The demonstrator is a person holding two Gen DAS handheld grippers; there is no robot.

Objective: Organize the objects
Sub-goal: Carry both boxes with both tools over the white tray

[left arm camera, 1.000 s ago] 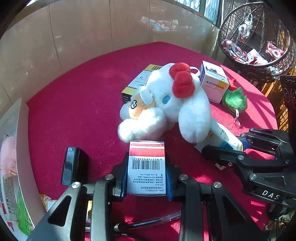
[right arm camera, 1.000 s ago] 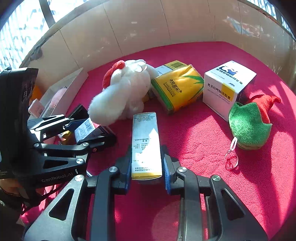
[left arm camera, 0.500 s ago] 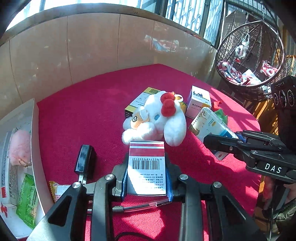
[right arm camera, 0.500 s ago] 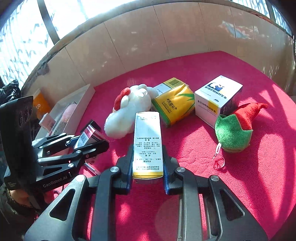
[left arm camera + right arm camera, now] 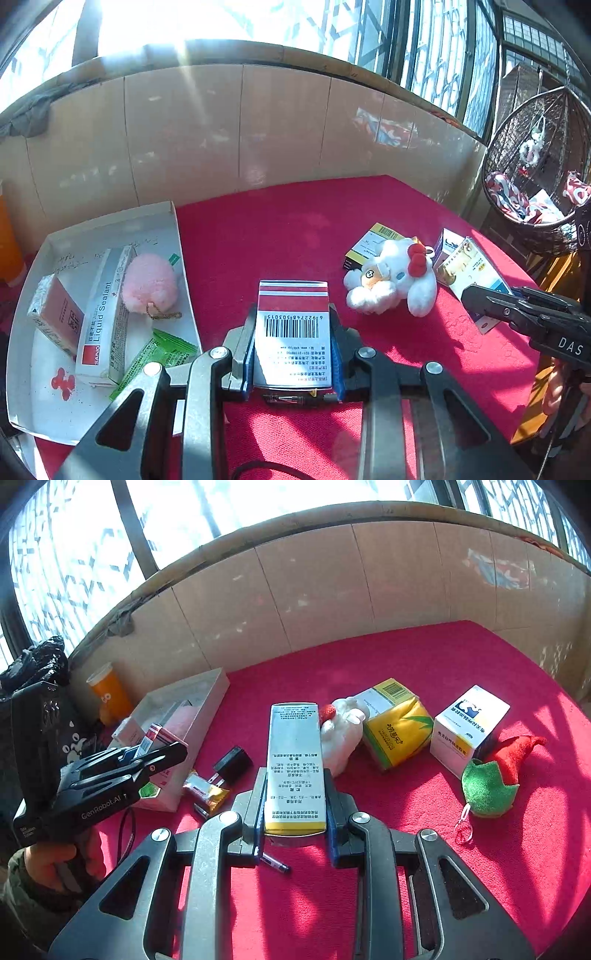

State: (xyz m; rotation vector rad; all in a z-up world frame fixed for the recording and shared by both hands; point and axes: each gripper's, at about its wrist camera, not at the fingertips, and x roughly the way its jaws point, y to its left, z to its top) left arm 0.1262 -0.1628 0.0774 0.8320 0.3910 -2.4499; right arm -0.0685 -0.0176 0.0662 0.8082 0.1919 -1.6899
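A small red-and-white box [image 5: 293, 332] is pinched between the fingers of the left gripper [image 5: 293, 350] and held clear above the red tablecloth [image 5: 280, 229]; its long axis runs forward along the fingers, with the red-striped end pointed away from the camera and the barcode face turned up. In the right wrist view the same box is seen at the tip of that gripper, close beside the white tray [image 5: 218, 686]. A long, flat silver-and-yellow box [image 5: 295, 768] is clamped between the fingers of the right gripper [image 5: 295, 812], likewise lifted off the cloth, its long axis laid forward along the fingers and its yellow end nearest the camera. In the tray [image 5: 177, 236], on the left of the cloth, a Liquid Sealant carton [image 5: 105, 314], a pink pompom [image 5: 149, 282], a pinkish box [image 5: 59, 317] and a green sachet [image 5: 162, 350] are contained. On the cloth a white plush toy [image 5: 391, 284] is seen lying, with a yellow tissue pack [image 5: 397, 734] touching it and a white medicine box [image 5: 469, 723] just beside that. A green-and-red elf hat charm [image 5: 495, 775] lies near the medicine box, and a black charger plug [image 5: 232, 764] lies near the tray.
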